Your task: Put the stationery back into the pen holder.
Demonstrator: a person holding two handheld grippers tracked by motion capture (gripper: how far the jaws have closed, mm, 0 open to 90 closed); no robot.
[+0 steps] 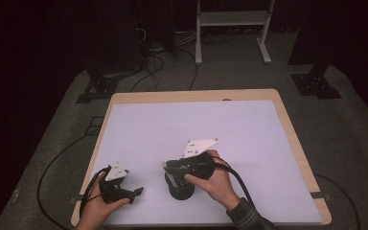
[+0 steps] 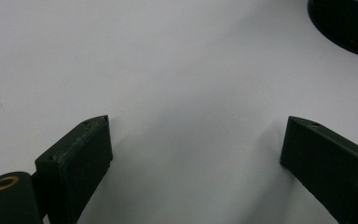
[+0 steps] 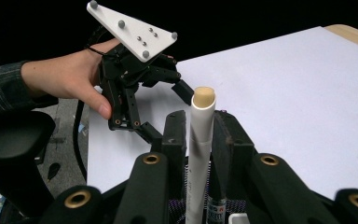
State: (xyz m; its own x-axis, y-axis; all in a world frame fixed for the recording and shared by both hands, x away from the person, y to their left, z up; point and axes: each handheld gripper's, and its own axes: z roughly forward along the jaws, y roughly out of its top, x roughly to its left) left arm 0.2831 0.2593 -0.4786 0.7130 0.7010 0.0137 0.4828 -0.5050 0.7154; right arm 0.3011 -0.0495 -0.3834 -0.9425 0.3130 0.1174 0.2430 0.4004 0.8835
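Note:
A white pen (image 3: 202,107) with a tan end stands upright in a black mesh pen holder (image 1: 180,191) at the near middle of the table. My right gripper (image 3: 200,122) is shut on the pen's upper part, and in the high view the right gripper (image 1: 170,171) sits right above the holder. Over bare white sheet to the holder's left, my left gripper (image 1: 135,193) hangs open with nothing in it. The left gripper view has its jaws (image 2: 196,140) wide apart and the holder's rim (image 2: 349,23) at the top right. The right gripper view catches the left gripper (image 3: 167,109) beyond the pen.
A white sheet (image 1: 196,129) covers the wooden table (image 1: 294,143). Other pens (image 3: 216,207) stand in the holder beside the gripped one. Cables trail off the near table edge on both sides. A white frame (image 1: 232,28) and dark stands are on the floor beyond the table.

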